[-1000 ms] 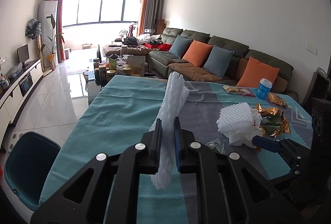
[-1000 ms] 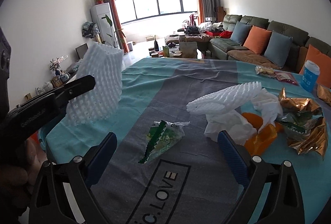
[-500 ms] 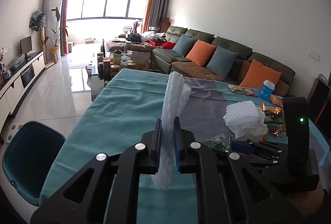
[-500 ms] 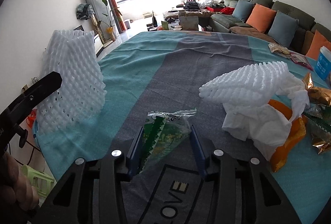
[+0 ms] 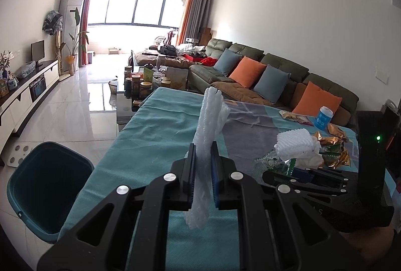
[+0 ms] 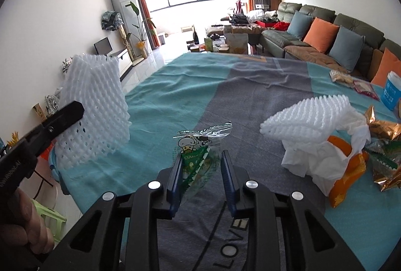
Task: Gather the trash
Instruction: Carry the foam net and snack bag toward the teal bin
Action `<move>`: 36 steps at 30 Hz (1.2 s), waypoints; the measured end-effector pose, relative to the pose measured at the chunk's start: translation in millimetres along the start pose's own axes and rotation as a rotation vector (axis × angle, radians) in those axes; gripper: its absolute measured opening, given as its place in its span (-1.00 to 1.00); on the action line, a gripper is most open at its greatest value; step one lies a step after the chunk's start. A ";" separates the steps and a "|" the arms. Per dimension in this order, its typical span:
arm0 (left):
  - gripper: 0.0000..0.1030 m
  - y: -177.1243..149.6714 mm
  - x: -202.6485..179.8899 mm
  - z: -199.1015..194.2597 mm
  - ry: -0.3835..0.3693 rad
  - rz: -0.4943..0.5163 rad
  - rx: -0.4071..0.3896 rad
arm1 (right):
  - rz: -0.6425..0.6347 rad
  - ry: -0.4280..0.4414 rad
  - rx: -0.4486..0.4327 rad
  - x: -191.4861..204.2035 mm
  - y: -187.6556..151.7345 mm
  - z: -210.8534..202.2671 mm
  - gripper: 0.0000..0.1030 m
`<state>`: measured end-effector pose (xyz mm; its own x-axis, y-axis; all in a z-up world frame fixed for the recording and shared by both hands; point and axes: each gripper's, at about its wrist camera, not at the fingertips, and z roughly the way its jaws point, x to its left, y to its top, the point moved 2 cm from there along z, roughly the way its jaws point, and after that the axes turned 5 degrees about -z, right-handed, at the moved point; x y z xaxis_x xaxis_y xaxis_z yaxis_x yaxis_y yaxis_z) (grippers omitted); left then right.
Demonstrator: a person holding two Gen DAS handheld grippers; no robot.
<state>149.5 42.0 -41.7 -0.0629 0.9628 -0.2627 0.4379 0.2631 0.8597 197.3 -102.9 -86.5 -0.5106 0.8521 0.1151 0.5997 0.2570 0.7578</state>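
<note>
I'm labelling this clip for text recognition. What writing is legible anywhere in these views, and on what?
"LOVE": printed on the grey band of the tablecloth, partly hidden by the right gripper.
Green snack wrapper: cartoon and print, too small to read.
Blue cup: white print, blurred.
Left gripper side lettering: unreadable.

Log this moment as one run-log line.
left gripper: shut on foam net | right gripper: closing around green wrapper | bin: beside table
</note>
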 end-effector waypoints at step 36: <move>-0.78 1.4 136.5 -144.4 0.419 -0.106 -0.172 | -0.308 0.317 -0.165 185.4 84.3 4.2 -0.48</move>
<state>12.1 182.6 -13.1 -0.4717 0.8623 -0.1841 0.2564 0.3339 0.9071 155.8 78.6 -4.0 -0.8279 0.5595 0.0396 0.2978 0.3785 0.8764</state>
